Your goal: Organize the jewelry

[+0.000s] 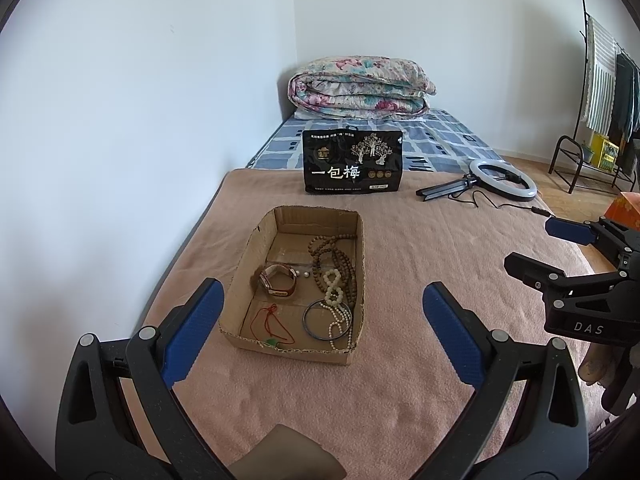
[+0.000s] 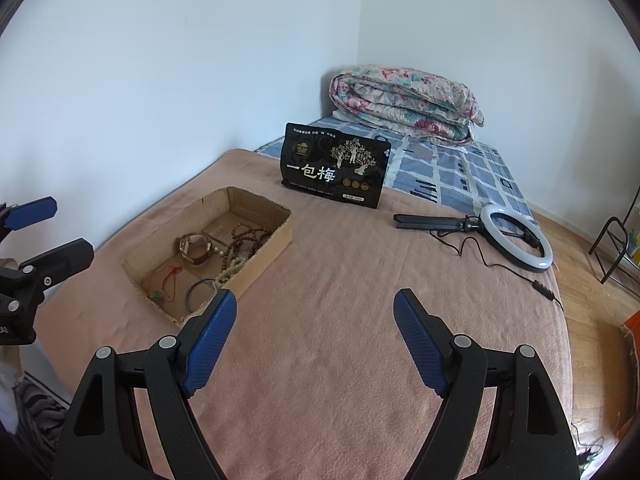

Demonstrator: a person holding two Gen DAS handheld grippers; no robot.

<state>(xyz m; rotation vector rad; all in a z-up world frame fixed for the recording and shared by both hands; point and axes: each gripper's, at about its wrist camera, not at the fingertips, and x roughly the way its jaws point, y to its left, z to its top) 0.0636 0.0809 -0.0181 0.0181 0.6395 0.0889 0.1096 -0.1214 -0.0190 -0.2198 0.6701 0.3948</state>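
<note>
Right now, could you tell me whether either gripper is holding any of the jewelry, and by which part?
Nothing is held: the left gripper and right gripper are both open and empty.

the left gripper [image 1: 322, 312] is held low and level, its blue-padded fingers [image 1: 200, 328] spread wide with nothing between them. the right gripper [image 2: 314, 316] sits just as wide, fingers [image 2: 420, 340] apart and bare. in the left wrist view it shows side-on at the right edge.
</note>
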